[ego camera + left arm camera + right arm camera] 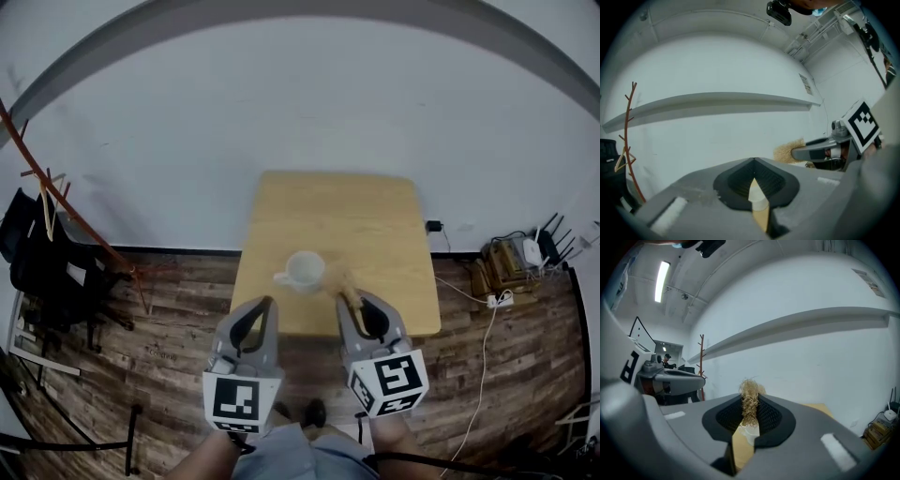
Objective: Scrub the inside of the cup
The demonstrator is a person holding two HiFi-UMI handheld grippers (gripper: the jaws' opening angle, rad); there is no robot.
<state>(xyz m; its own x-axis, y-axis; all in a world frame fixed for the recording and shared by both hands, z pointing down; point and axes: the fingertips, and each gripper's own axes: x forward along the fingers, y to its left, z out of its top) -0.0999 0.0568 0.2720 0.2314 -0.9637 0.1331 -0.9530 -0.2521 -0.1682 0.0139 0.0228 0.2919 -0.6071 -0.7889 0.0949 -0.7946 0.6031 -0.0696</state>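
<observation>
Upright cup point(306, 269) near front edge of counter point(375, 216), untouched; right gripper point(351, 302) jaws pinch a straw-coloured scrubber tuft point(750, 394) near it, likely poised to enter; left gripper point(262, 306) jaws closed, empty, probably to brace the cup.

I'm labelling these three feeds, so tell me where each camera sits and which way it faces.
Head view: on the person's head, looking steeply down at the table and cup; left gripper, right gripper and forearms show.
Left gripper view: rides the left gripper, faces the wall along its shut, empty jaws; right gripper at right.
Right gripper view: rides the right gripper, faces the wall along jaws shut on the scrubber; left gripper at left.
Shared: each gripper view shows the other gripper.
</observation>
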